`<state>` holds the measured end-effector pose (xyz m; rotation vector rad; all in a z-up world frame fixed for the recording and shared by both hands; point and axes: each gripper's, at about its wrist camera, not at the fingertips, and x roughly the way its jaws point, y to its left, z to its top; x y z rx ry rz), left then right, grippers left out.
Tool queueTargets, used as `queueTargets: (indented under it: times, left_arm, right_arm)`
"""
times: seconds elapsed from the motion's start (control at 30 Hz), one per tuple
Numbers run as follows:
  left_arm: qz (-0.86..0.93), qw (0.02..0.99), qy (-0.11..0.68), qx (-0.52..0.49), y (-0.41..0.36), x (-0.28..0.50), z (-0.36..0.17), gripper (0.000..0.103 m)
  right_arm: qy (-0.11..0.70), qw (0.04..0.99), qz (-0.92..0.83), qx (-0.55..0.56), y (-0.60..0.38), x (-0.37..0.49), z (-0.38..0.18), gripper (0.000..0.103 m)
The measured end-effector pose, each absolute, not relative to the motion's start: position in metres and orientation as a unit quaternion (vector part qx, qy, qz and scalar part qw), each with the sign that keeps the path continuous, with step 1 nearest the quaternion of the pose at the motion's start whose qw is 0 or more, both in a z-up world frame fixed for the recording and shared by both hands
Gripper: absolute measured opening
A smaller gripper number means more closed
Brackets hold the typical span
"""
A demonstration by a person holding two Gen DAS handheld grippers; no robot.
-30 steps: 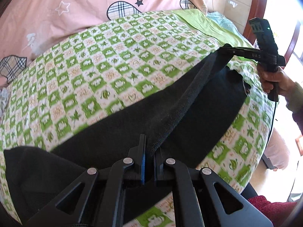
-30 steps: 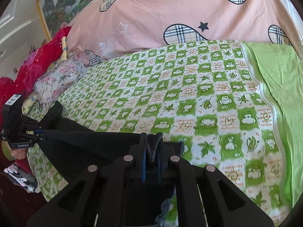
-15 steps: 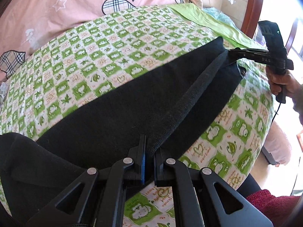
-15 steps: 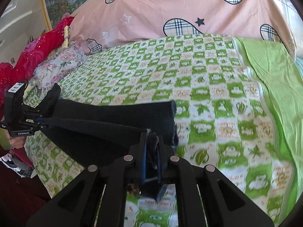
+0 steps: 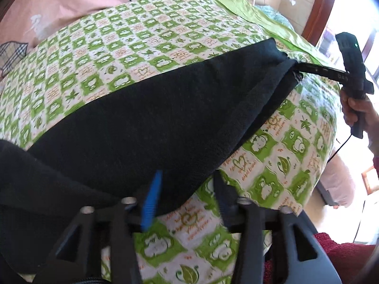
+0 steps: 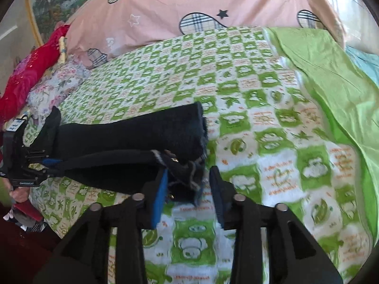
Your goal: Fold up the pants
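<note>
Black pants [image 5: 151, 108] lay folded lengthwise across the green-and-white checked bedsheet [image 5: 146, 45], stretched between the two grippers near the bed's front edge. Left gripper [image 5: 187, 196] had its jaws opening, moderately wide; the pants' near edge sat between the fingers, pads not pressing it. Right gripper [image 6: 187, 187] was also opening, narrower gap, with the pants' waistband end and a small metal button between the fingers, loose, not clamped. From the left wrist view the right gripper's fingers still reached the pants' far corner, with a hand [image 5: 357, 108] on the handle.

Writing: sheet squares carried small orange script and heart and monkey prints, too blurred to read. Left gripper body showed white lettering starting "Gen", rest unreadable, plus a white tag [image 6: 14, 126] with illegible marks. Pink quilt [image 6: 213, 2] with plaid hearts and stars lay behind the sheet; plain green cloth [image 6: 327, 75] lay on its right.
</note>
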<state>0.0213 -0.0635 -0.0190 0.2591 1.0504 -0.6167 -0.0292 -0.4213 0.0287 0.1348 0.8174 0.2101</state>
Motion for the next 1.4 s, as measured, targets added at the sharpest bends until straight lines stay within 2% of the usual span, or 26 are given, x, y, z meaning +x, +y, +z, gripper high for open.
queueTargets:
  times: [0.2,0.3,0.4,0.43,0.47,0.8,0.9,1.13,1.4]
  left_arm:
    - [-0.265,0.817,0.507,0.076,-0.039,0.014,-0.008,0.054]
    - [-0.25,0.821,0.511,0.051,-0.025,0.012,0.001,0.059]
    - [-0.224,0.827,0.516,0.022,-0.008,0.016,0.01,0.069]
    - [-0.206,0.83,0.518,0.017,-0.002,0.019,0.013,0.075]
    - [-0.184,0.834,0.52,0.01,0.006,0.023,0.016,0.076]
    - [-0.032,0.824,0.561,-0.07,0.089,0.094,0.033,0.076]
    - [0.001,0.812,0.576,-0.092,0.108,0.124,0.038,0.076]
    - [0.076,0.774,0.621,-0.092,0.126,0.188,0.026,0.076]
    - [0.088,0.754,0.646,-0.072,0.126,0.216,0.004,0.076]
  right_arm:
    - [0.355,0.924,0.116,0.088,-0.404,-0.044,0.049,0.04]
    - [0.344,0.924,0.143,0.089,-0.379,-0.042,0.055,0.04]
    - [0.34,0.916,0.191,0.098,-0.35,-0.033,0.056,0.04]
    - [0.34,0.913,0.204,0.098,-0.34,-0.03,0.055,0.04]
    - [0.341,0.91,0.213,0.098,-0.332,-0.028,0.054,0.041]
    - [0.369,0.872,0.307,0.1,-0.233,-0.003,0.031,0.042]
    - [0.373,0.858,0.339,0.094,-0.198,0.005,0.025,0.045]
    - [0.39,0.823,0.407,0.07,-0.124,0.024,0.013,0.048]
    - [0.417,0.793,0.442,0.042,-0.068,0.042,-0.005,0.048]
